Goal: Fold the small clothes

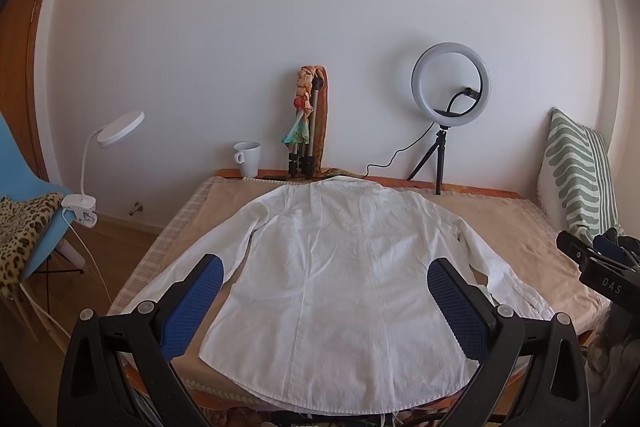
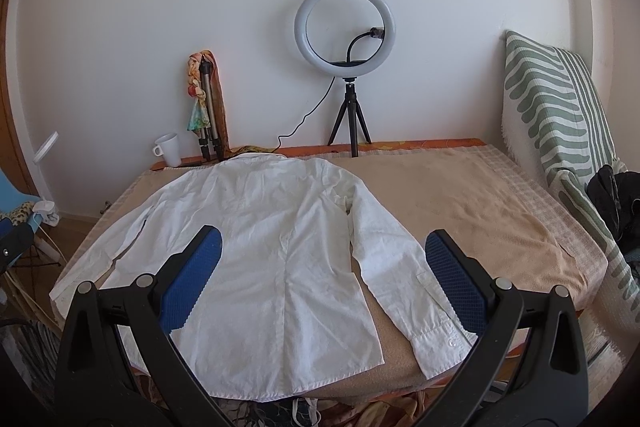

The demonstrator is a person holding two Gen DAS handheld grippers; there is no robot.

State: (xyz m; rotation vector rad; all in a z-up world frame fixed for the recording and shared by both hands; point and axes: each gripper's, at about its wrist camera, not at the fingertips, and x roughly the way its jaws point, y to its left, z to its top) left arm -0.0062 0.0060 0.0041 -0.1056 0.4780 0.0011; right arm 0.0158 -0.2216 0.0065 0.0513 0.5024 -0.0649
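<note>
Your crumpled white long-sleeved shirt lies flat, back up, on the peach cloth-covered table, collar toward the wall and both sleeves spread out, so no fold is made yet and all the folding is left. Your left gripper and right gripper both hover above the hem with blue-padded fingers spread wide, grasping nothing.

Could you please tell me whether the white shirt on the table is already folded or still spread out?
Spread out. The white shirt lies flat, back up, with both sleeves extended outward, and no part is folded over.
</note>
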